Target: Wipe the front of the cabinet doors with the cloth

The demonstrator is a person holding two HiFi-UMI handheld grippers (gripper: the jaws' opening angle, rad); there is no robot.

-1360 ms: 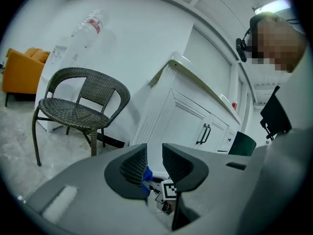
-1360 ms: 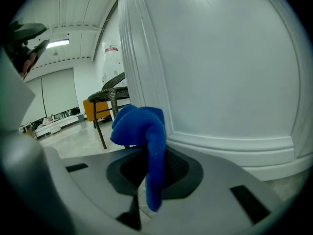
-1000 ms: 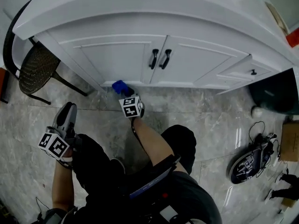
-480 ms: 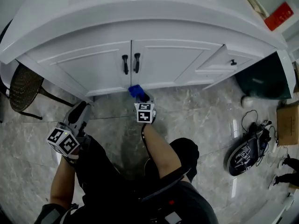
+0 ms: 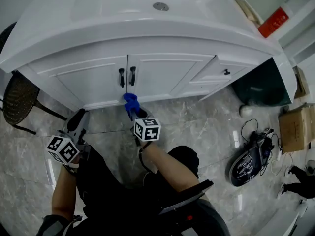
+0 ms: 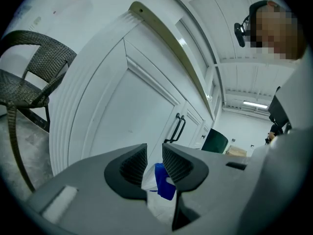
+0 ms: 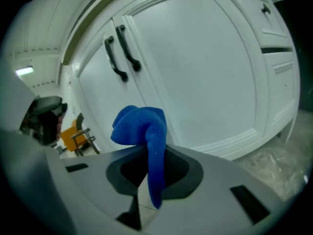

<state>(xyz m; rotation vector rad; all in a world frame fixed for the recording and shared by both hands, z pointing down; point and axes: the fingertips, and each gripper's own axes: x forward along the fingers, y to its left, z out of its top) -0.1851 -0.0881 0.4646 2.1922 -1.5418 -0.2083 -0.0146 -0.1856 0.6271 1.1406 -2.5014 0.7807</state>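
Observation:
The white cabinet has two doors (image 5: 162, 73) with black handles (image 5: 126, 76) at the middle seam. My right gripper (image 5: 133, 110) is shut on a blue cloth (image 5: 130, 102), held at the lower edge of the doors just below the handles. In the right gripper view the cloth (image 7: 142, 126) bunches above the right gripper (image 7: 151, 168), with the handles (image 7: 122, 50) up to the left. My left gripper (image 5: 76, 124) hangs low at the left near the floor, away from the doors. In its own view the left gripper (image 6: 154, 163) has a narrow gap and holds nothing.
A wicker chair (image 5: 17, 100) stands left of the cabinet. Drawers with a small knob (image 5: 226, 73) lie right of the doors, then a dark green bin (image 5: 258, 85). A cardboard box (image 5: 295, 129) and a black object with cables (image 5: 246, 163) lie on the marble floor.
My right gripper has carried the cloth rightward along the bottom of the doors, from under the left door to below the handles. The left gripper has stayed low at the left.

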